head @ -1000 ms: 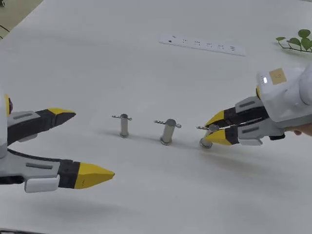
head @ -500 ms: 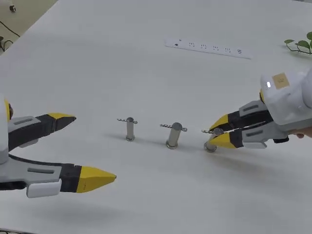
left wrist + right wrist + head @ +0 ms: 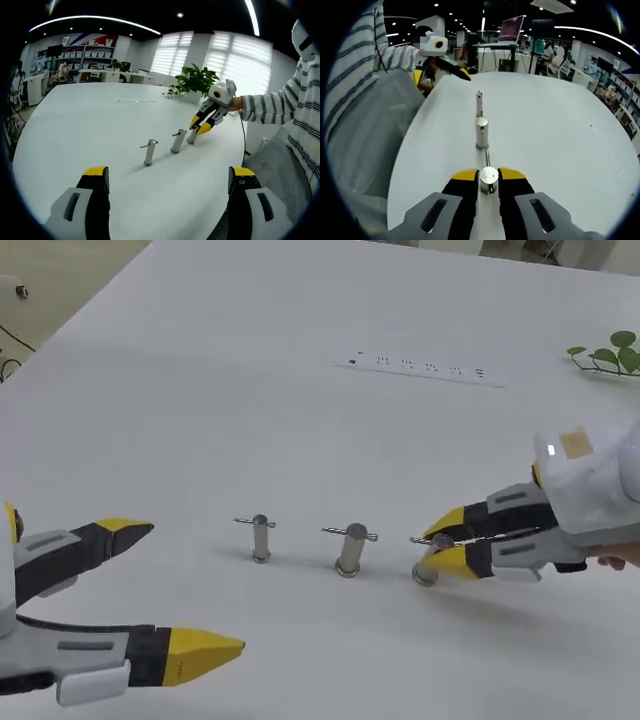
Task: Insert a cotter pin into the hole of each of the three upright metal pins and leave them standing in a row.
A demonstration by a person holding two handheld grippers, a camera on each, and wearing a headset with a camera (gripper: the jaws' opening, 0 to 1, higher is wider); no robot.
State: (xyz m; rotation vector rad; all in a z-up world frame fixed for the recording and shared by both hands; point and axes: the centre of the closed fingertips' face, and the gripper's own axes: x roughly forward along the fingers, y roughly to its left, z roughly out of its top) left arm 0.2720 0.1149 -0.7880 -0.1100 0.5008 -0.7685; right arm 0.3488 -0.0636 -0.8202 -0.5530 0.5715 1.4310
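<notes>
Three upright metal pins stand in a row: the left pin (image 3: 260, 539), the middle pin (image 3: 350, 551) and the right pin (image 3: 429, 562). The left and middle ones each carry a cotter pin through the top. My right gripper (image 3: 428, 548) is shut on a third cotter pin (image 3: 417, 539), whose tip pokes out past the right pin. In the right gripper view, that pin's head (image 3: 489, 179) sits between the yellow fingers, at the right gripper (image 3: 488, 173). My left gripper (image 3: 185, 588) hangs open at the near left, well short of the row, nothing in it (image 3: 169, 172).
A white power strip (image 3: 418, 368) lies on the white table (image 3: 200, 390) at the back. Green plant leaves (image 3: 605, 340) reach in at the far right edge. A person's striped sleeve (image 3: 272, 107) shows behind the right gripper (image 3: 201, 125).
The head camera has shifted, so the whole scene sits lower. The right gripper stays at the right pin, still holding the cotter pin. The left gripper remains open.
</notes>
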